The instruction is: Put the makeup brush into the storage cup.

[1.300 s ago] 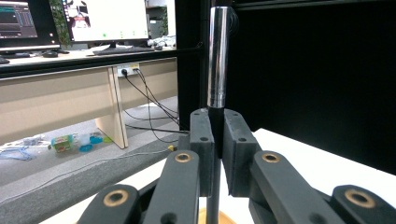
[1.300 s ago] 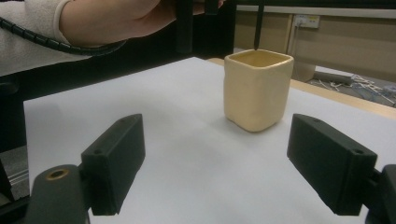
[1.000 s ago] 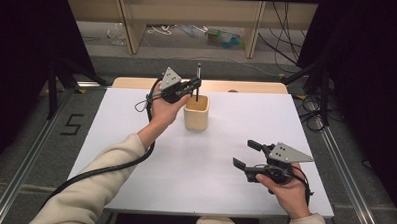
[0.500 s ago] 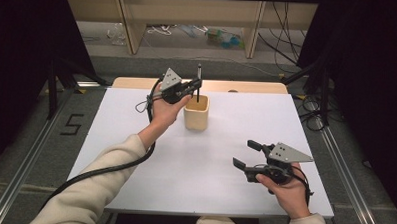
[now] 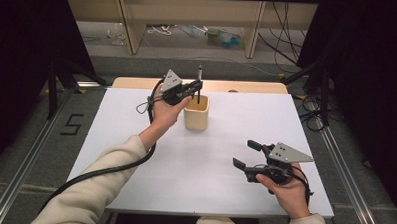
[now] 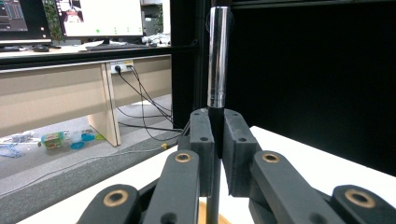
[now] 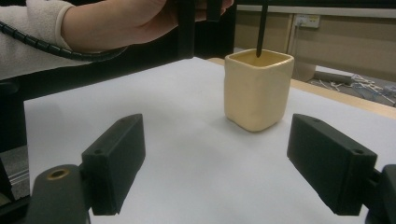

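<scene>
I'm working over a white table top (image 5: 135,140) with dark curtains to either side and a wooden bench and loose cables behind it. My left gripper (image 5: 196,87) is clamped tight on a slim pen (image 5: 199,84), and in the left gripper view the pads pinch the dark shaft just under its shiny metal upper section (image 6: 218,56). The pen stands upright, long axis straight up and down, and its lower end dips into the open mouth of the cream square cup (image 5: 196,113) directly beneath the gripper; the right gripper view shows the black tip (image 7: 261,32) passing just below the rim at the cup's (image 7: 258,88) far side, though I can't tell whether it reaches the bottom. So what matters is vertical: the cup lies straight below the tool, and I judge that letting go would drop the pen in, after which it would likely lean against a wall. My right gripper (image 5: 250,155) rests well apart near the table's front right, jaws spread wide and empty, pointed toward the cup, so the left hand is far nearer
</scene>
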